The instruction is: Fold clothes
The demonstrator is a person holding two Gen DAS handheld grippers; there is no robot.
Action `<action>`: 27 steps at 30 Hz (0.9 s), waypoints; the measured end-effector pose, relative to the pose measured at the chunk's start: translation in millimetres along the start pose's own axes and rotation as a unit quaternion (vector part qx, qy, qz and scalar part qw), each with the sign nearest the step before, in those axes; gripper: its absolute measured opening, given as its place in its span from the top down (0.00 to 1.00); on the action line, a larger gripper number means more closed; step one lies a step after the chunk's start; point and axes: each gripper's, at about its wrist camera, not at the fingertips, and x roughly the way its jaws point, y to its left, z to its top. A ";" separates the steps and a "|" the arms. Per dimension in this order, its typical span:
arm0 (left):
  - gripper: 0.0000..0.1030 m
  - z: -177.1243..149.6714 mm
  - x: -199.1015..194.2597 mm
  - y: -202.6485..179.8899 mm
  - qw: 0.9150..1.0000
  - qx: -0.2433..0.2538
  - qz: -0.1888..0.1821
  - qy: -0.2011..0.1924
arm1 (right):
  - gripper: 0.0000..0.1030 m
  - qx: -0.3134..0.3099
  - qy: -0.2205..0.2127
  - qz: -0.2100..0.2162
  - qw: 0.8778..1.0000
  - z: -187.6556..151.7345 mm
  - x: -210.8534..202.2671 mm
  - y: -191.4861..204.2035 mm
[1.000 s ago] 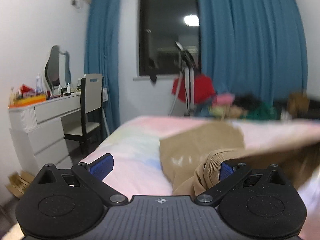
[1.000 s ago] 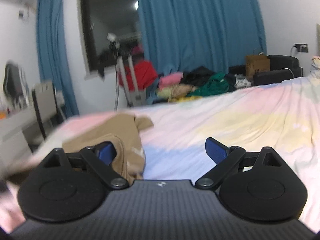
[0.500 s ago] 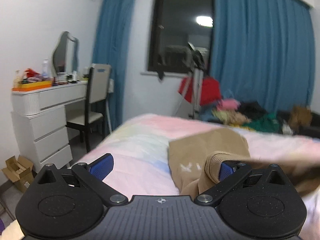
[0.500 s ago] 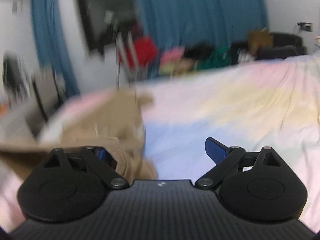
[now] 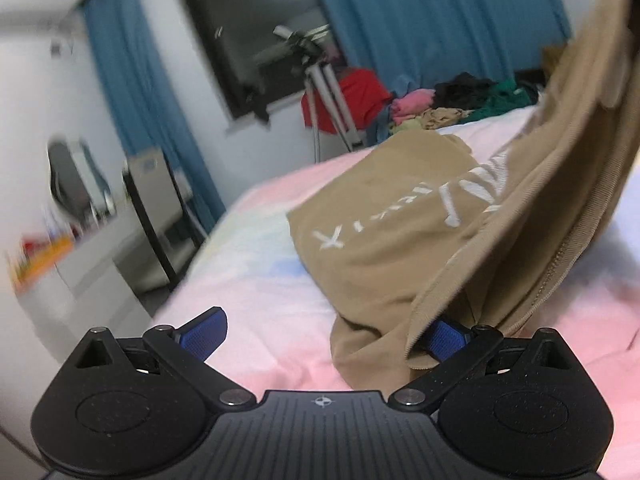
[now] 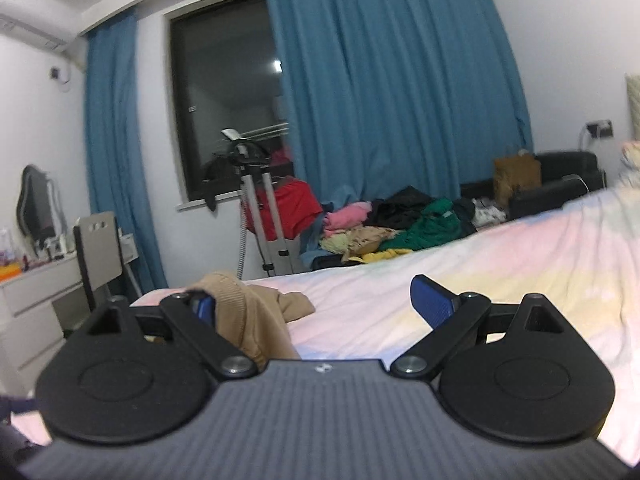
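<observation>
Compared with half a second earlier, the tan garment [image 5: 384, 240] had risen on its right side: in the left wrist view one part of it now stretched up as a tight sheet to the upper right corner, where before it lay low across the bed [image 5: 248, 280]. The white lettering on the cloth was larger and easier to see than before. The right wrist view, which was blurred earlier, was now sharp, and it looked more toward the curtains [image 6: 384, 92] and less down on the bed.

The left claw [image 5: 324, 332] was tilted, so the room leaned to one side. Its jaws stood wide apart, and the ribbed hem of the garment hung over its right finger [image 5: 448, 338]; nothing was pinched between the pads. The right claw [image 6: 320, 304] was held level above the bed, also with its jaws wide apart. A fold of the tan garment [image 6: 248, 320] was draped over its left finger [image 6: 204, 306].

The rest of the garment lay on the pastel bed sheet. Its upper end was cut off by the frame edge. The dresser [image 5: 80, 264] and the chair [image 5: 152, 204] at the left were blurred. A pile of clothes [image 6: 400, 224] lay beyond the bed.
</observation>
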 end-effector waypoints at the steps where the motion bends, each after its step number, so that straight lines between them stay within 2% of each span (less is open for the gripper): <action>1: 0.00 0.2 -4.0 0.8 1.000 -0.008 -0.010 -0.008 | 0.08 -0.003 0.001 0.003 1.000 0.0 -1.5 1.4; 6: 0.00 6.8 -23.0 6.6 0.996 -0.047 -0.052 -0.059 | 0.08 -0.001 0.016 0.007 1.000 -1.4 -3.3 1.1; 11: 0.00 20.2 -18.8 -15.7 0.994 -0.021 -0.065 -0.083 | 0.08 -0.002 0.018 0.014 1.000 -3.3 -3.3 4.7; 14: 0.00 29.9 -5.9 -33.8 0.998 0.014 -0.029 -0.057 | 0.08 -0.006 0.022 0.015 1.000 -5.1 -2.9 5.7; 17: 0.01 36.1 3.2 -25.1 0.998 -0.015 0.019 -0.052 | 0.08 0.004 0.033 0.011 0.999 -7.5 -0.4 1.7; 18: 0.01 36.6 4.2 -15.0 0.997 -0.040 0.030 -0.052 | 0.08 0.007 0.037 0.009 0.999 -8.4 1.6 0.9; 21: 0.00 37.5 1.1 15.0 0.990 -0.105 0.063 -0.063 | 0.08 0.004 0.053 0.004 0.999 -11.9 9.1 3.6; 24: 0.00 40.4 -8.3 41.6 0.981 -0.155 0.089 -0.079 | 0.08 -0.026 0.079 -0.001 0.997 -18.7 18.1 13.6; 27: 0.00 37.8 -20.9 60.8 0.971 -0.191 0.109 -0.092 | 0.08 -0.059 0.130 0.003 0.990 -32.3 29.4 24.2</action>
